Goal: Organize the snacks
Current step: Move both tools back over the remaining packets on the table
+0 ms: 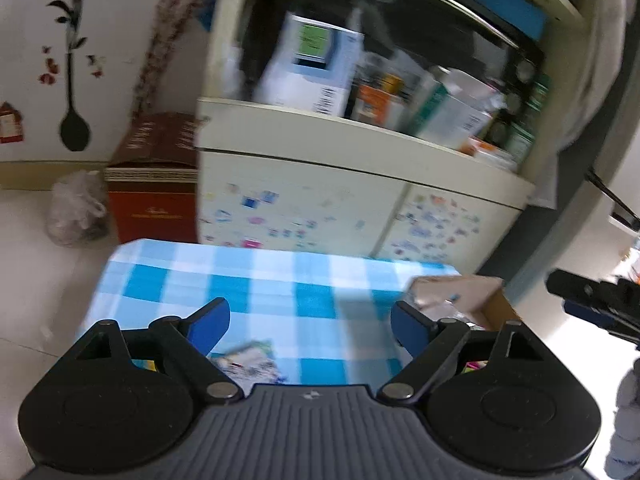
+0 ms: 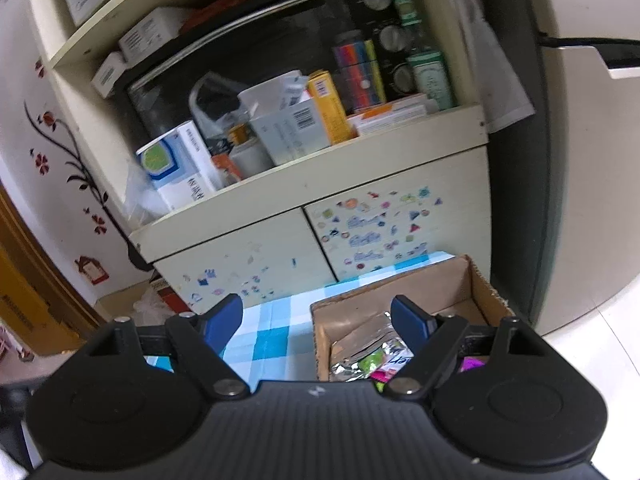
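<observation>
My left gripper (image 1: pixel 310 326) is open over a table with a blue and white checked cloth (image 1: pixel 280 288), nothing between its blue pads. A pale snack packet (image 1: pixel 250 364) lies on the cloth just below the pads, blurred. A cardboard box (image 1: pixel 460 300) sits at the table's right end. In the right wrist view, my right gripper (image 2: pixel 318 320) is open above the near left corner of that cardboard box (image 2: pixel 476 284). Inside it lie a silver foil packet (image 2: pixel 360 350) and pink wrappers (image 2: pixel 472 362). The other gripper (image 1: pixel 592 296) shows at the right edge of the left wrist view.
A cream cabinet (image 2: pixel 312 184) with stickered doors stands behind the table, its shelf crowded with boxes and bottles before a black oven. A red carton (image 1: pixel 154 200) and a plastic bag (image 1: pixel 76 208) sit on the floor at left. A white fridge (image 2: pixel 580 160) is at right.
</observation>
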`<state>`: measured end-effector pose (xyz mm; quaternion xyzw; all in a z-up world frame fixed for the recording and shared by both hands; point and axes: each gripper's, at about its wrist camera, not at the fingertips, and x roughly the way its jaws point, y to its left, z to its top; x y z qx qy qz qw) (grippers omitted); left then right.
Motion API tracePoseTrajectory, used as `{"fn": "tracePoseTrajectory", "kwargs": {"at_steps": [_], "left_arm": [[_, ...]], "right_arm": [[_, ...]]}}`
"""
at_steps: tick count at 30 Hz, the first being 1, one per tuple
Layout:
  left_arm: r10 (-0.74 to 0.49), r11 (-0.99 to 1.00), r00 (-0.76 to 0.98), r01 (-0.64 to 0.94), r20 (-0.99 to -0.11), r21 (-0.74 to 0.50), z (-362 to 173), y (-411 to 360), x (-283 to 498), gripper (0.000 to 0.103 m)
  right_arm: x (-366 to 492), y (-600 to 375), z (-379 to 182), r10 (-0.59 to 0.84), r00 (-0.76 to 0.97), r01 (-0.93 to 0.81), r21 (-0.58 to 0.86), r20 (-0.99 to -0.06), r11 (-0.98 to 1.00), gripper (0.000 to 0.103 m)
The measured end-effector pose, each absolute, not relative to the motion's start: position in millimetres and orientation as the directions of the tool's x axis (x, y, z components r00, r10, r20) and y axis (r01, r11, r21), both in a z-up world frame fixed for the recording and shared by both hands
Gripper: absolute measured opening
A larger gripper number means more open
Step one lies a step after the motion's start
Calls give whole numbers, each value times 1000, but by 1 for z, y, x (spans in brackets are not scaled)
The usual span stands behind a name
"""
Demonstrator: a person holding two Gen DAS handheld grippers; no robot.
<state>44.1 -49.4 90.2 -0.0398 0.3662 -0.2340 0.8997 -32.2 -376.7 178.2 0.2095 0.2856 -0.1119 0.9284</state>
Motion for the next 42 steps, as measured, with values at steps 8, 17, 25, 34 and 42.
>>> {"fn": "tracePoseTrajectory", "kwargs": {"at_steps": [8,17,25,34,42], "left_arm": [[-348,936,646,280,-680,-213,73,-13,64,91],[-281,957,620,240,-733,-164,42,7,81,91],[-254,960,572,244,-780,-134,11,4,95,91],[-219,962,526,258,-822,-91,-23,3,105,91],[-242,956,506,272,-828,-113,-41,1,114,91]], "right_arm": [[-22,-350,170,-43,804,260,284,-593,923,82],[-9,-308,152,35,777,138,224,-629,965,82],[2,-281,137,68,738,85,193,-671,978,82],[12,-267,119,88,705,78,201,-704,976,82],[22,-255,100,96,668,71,192,-738,979,82]]}}
